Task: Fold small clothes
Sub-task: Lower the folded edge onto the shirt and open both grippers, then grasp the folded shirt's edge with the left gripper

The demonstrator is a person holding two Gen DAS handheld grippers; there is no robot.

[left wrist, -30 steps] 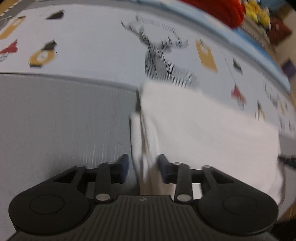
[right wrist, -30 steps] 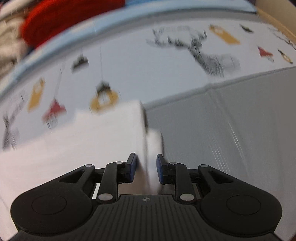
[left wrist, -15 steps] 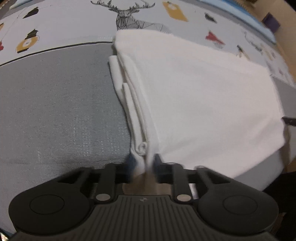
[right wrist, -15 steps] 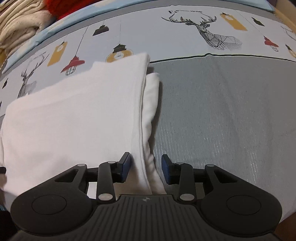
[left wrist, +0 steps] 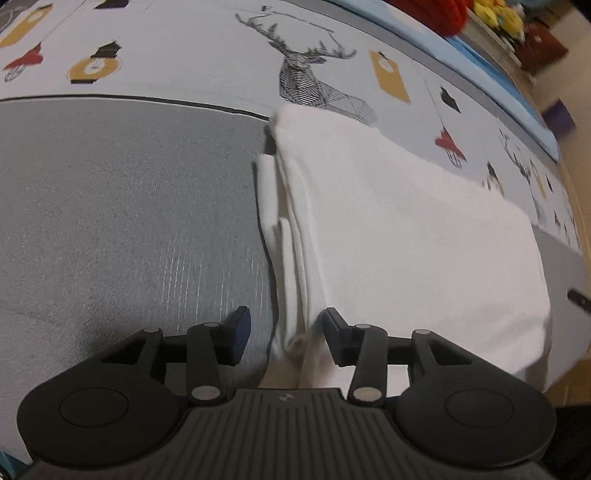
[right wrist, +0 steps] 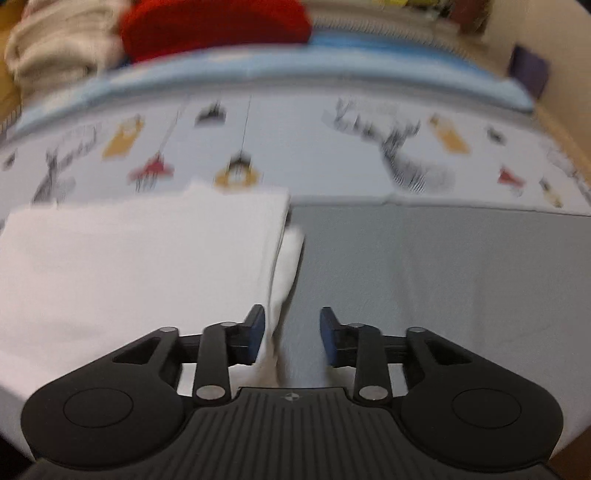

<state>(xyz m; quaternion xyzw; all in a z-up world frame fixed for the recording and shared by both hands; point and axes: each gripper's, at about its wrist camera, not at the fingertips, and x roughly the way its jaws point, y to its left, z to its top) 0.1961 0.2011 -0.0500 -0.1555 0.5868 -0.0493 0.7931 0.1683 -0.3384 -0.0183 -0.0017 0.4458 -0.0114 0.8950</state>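
Shirt (left wrist: 406, 236), white and folded, lay on the bed (left wrist: 110, 206), its far edge on the deer print (left wrist: 314, 85). Loose layers along its left edge could slip apart if the left tongs (left wrist: 284, 332) caught only some on closing. Those tongs pointed steeply down with jaws half apart, having just opened, the bunched near-left corner between them but unpressed. Right tongs (right wrist: 291, 332) also tilted down, jaws just widened and gripping nothing; cloth (right wrist: 129, 258) brushed the left pad, so a lift might drag and spoil the right edge.

Bare grey mat (left wrist: 129, 221) beside folded white garment (left wrist: 406, 240); red pile (right wrist: 218, 26) behind
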